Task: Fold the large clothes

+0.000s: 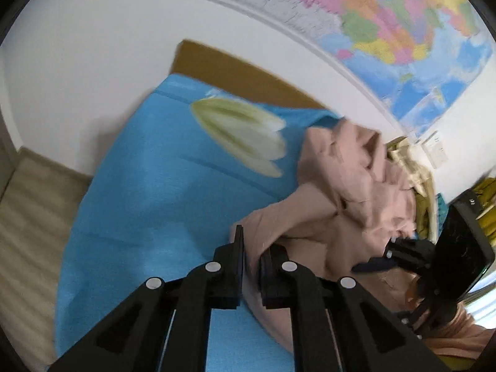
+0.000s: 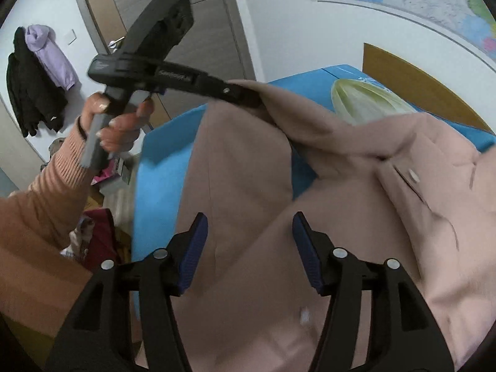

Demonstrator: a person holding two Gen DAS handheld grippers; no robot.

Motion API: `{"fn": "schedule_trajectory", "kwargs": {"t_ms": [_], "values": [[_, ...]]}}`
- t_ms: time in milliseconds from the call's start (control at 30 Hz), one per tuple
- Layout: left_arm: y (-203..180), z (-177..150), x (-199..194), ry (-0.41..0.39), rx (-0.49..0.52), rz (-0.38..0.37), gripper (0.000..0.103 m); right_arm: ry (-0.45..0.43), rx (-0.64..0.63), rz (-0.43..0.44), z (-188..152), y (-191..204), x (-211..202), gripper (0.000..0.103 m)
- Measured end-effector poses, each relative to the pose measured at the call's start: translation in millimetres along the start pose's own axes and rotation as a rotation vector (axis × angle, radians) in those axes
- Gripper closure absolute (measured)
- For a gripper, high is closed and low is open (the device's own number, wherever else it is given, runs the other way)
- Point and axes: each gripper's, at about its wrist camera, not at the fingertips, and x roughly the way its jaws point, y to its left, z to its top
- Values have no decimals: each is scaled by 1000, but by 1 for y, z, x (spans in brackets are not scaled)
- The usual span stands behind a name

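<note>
Left tongs pinch pink coat on bed; right tongs gape empty

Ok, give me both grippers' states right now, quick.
Left gripper: shut on an edge of the pink coat.
Right gripper: open, above the coat, gripping nothing.

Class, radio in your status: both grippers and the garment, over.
Left gripper shut on pink fabric coat. Right gripper open above it. Coat crumpled on blue bedsheet. Nothing obstructing.
</note>
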Motion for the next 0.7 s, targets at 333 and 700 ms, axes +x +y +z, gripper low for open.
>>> {"fn": "schedule_trajectory", "kwargs": {"t_ms": [333,700], "values": [[10,-14,-1,-14,6,7,73,89,19,89,23,0,48,98],[9,7,-82,-166,-37,-67,52,-230,-136,156,110,46,-117,99]]}}
